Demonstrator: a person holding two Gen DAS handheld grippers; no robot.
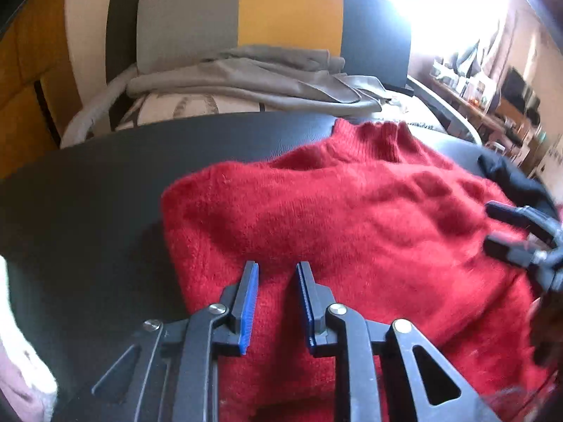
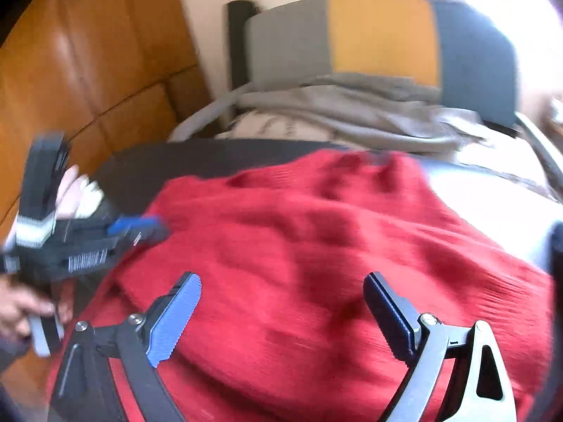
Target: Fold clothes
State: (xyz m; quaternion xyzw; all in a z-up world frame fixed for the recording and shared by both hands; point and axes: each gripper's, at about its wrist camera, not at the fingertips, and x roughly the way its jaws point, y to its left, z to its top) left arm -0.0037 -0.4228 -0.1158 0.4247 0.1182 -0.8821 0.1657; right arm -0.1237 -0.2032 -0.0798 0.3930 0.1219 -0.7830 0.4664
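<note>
Fuzzy red knitted sweater (image 1: 352,218) lies across the dark desk (image 1: 88,211), collar at its far edge; I judge a fold pending: left claw (image 1: 276,270) part-open, right claw (image 2: 281,281) wide, both empty, need a hem.

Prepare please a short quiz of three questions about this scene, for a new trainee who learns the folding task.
1. True or false: the red sweater lies on a dark surface.
2. Which gripper has its fingers wider apart: the left gripper or the right gripper?
3. Multiple choice: what lies on the chair behind the sweater? A) grey clothing B) a blue towel C) a green jacket

Key:
1. True.
2. The right gripper; both are open and neither holds cloth.
3. A: the grey clothing is piled on the chair.
</note>
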